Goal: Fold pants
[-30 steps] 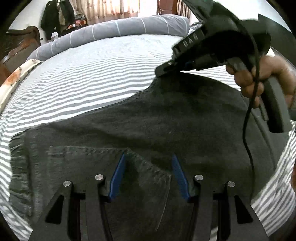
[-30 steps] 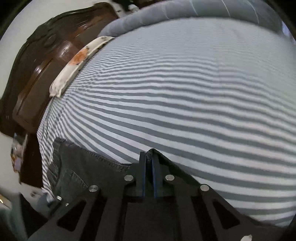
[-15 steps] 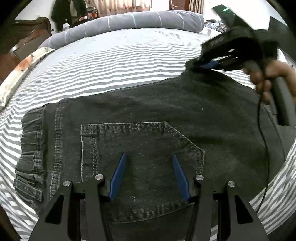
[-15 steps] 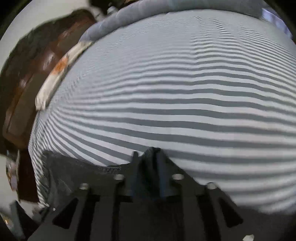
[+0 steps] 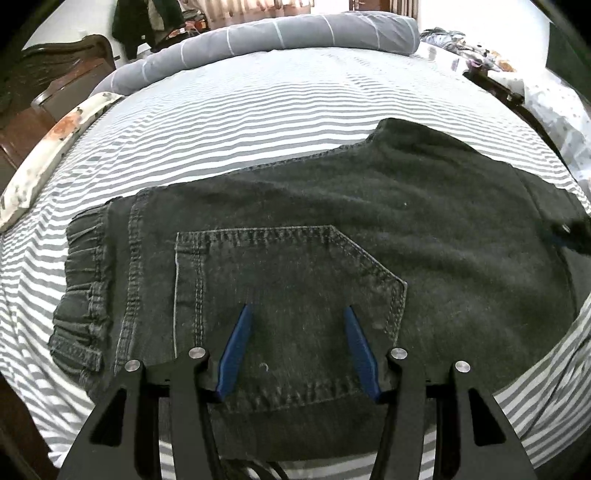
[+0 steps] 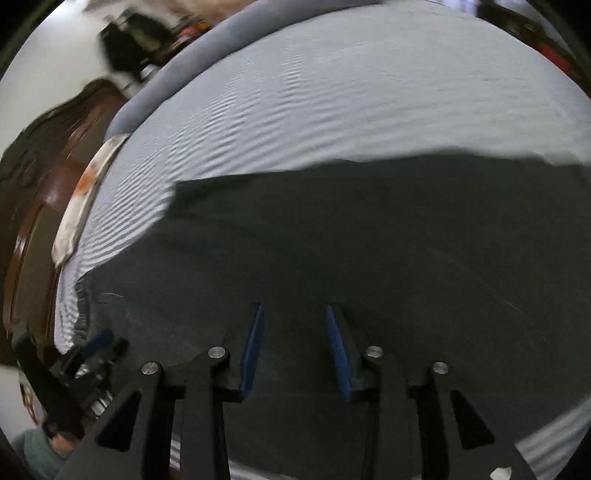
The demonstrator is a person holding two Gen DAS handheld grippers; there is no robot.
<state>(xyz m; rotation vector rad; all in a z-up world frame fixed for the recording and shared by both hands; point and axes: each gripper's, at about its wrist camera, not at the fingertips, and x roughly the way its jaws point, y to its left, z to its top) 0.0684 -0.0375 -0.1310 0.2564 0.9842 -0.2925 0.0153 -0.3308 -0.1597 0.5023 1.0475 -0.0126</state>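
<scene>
Dark grey denim pants (image 5: 369, 206) lie flat on the striped bed sheet (image 5: 258, 110), folded over, with the elastic waistband (image 5: 85, 280) at the left and a back pocket (image 5: 277, 266) facing up. My left gripper (image 5: 297, 308) hovers open just above that pocket, nothing between its blue pads. My right gripper (image 6: 293, 305) is open over the dark cloth (image 6: 369, 229) in a blurred view, and no cloth sits between its pads. The left gripper's body (image 6: 92, 350) shows at the lower left of the right wrist view.
A grey bolster (image 5: 280, 33) runs along the far side of the bed. A dark wooden headboard (image 5: 55, 85) and a floral pillow edge (image 5: 55, 140) are at the left. Patterned bedding (image 5: 554, 103) lies at the right.
My right gripper let go of the pants' far edge, opened, and swung away to the right, leaving the left wrist view. The cloth it carried now lies flat. The left gripper drifted slightly.
</scene>
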